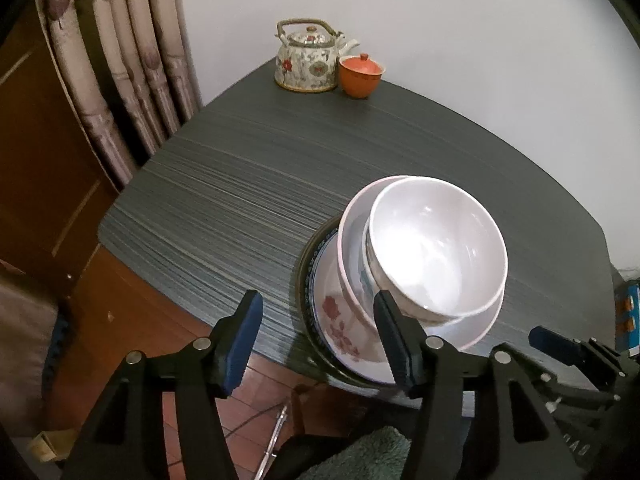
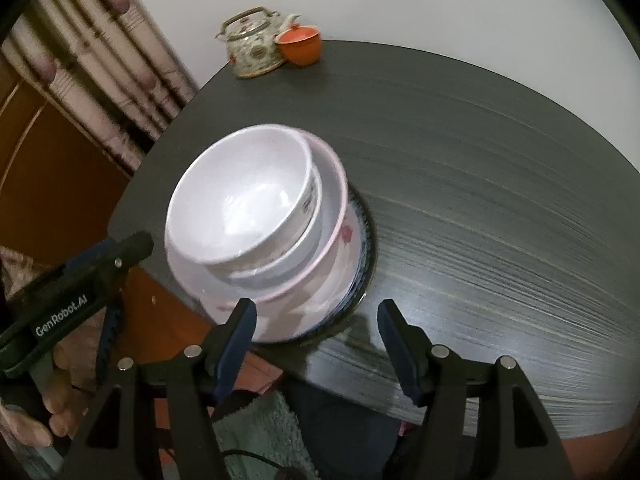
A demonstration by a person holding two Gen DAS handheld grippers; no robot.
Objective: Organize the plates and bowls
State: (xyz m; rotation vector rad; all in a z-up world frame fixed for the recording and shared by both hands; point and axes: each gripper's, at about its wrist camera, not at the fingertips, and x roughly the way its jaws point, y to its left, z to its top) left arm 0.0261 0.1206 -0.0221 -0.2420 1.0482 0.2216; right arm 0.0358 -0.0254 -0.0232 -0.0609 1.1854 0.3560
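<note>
Both grippers tilt steeply down over the table's near edge, jaws parted and holding nothing. Left gripper (image 1: 318,336) hovers at the stack's near-left side, one finger overlapping the plates in view; right gripper (image 2: 316,336) hangs at its near-right, over the lowest plate's rim and bare tabletop. Two white bowls (image 1: 436,244) nest on a pink-rimmed dish, which sits on flowered plates (image 1: 340,328) close to the dark table (image 1: 224,184) edge. A patterned teapot (image 1: 308,58) and an orange lidded cup (image 1: 360,76) stand touching at the far corner, well apart, with open tabletop between.
</note>
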